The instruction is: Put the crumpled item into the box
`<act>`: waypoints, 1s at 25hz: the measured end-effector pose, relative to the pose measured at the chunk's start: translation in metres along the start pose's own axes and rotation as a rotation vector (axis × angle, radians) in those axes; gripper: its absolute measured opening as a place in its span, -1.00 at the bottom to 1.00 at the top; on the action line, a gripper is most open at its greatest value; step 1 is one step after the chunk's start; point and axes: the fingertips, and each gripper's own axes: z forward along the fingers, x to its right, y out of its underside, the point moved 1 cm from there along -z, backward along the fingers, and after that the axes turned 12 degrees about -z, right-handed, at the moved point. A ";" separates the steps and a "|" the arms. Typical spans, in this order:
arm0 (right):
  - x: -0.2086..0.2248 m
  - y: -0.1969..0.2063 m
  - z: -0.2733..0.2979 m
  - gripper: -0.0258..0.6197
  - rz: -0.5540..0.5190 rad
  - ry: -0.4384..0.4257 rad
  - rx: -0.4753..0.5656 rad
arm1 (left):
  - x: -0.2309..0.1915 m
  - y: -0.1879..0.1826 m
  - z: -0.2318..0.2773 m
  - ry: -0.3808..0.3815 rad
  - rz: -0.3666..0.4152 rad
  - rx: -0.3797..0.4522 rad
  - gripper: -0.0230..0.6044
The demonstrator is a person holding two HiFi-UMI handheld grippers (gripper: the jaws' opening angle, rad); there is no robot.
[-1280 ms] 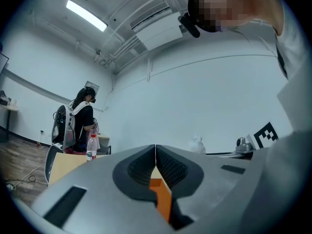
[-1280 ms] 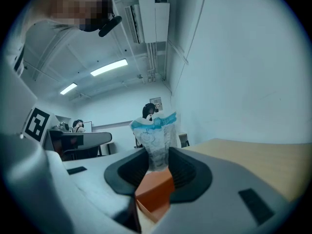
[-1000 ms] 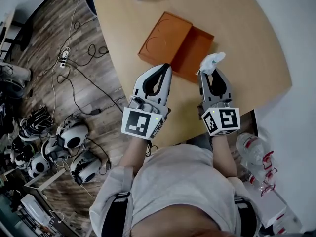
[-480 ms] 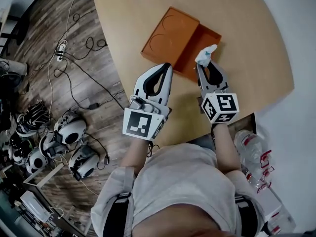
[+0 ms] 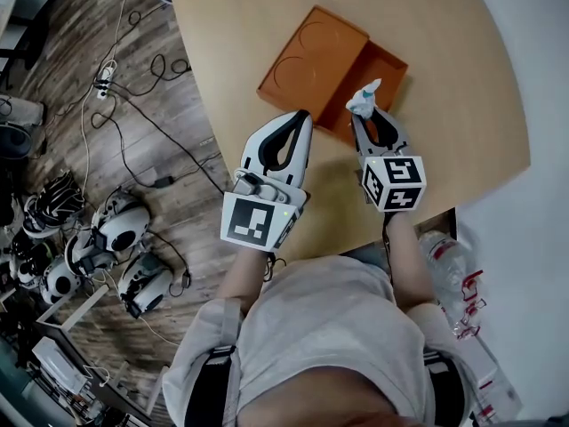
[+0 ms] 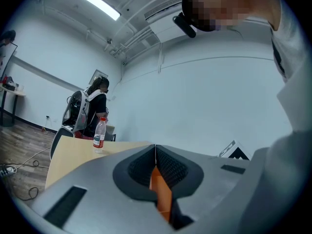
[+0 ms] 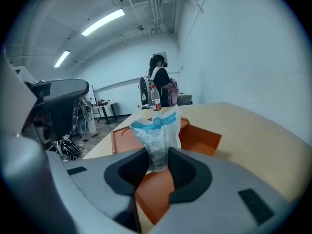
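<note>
Crumpled item (image 7: 157,128) | pinched in right tool (image 7: 158,161) | over box (image 7: 201,141) | left tool (image 6: 155,150) closed

White wrapper (image 5: 363,99) with blue print, between the black pads of the right gripper (image 5: 365,114). Grey-white shell on it and on the left gripper (image 5: 302,116), each with black-and-white square markers. Orange box (image 5: 384,68) and orange lid (image 5: 311,53) just ahead of both. Pale tan table (image 5: 462,105) beneath. Dark brown wood-grain floor (image 5: 80,52) beyond the left gripper. Clear bottle (image 6: 99,135) with a red label, far ahead of the left gripper.
</note>
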 end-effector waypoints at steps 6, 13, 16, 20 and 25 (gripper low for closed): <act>-0.005 0.015 0.012 -0.56 -0.058 -0.030 -0.117 | -0.005 0.003 0.002 0.001 -0.012 0.003 -0.88; -0.006 0.024 0.022 -0.54 -0.130 -0.029 -0.237 | -0.012 0.005 0.003 -0.006 -0.027 0.002 -0.88; -0.007 0.027 0.026 -0.54 -0.170 -0.039 -0.291 | -0.015 0.005 0.004 -0.008 -0.032 0.004 -0.88; -0.011 0.035 0.032 -0.54 -0.243 -0.062 -0.394 | -0.021 -0.001 0.004 -0.014 -0.051 0.023 -0.88; -0.016 0.049 0.039 -0.54 -0.308 -0.095 -0.495 | -0.025 0.006 0.003 -0.017 -0.049 0.018 -0.88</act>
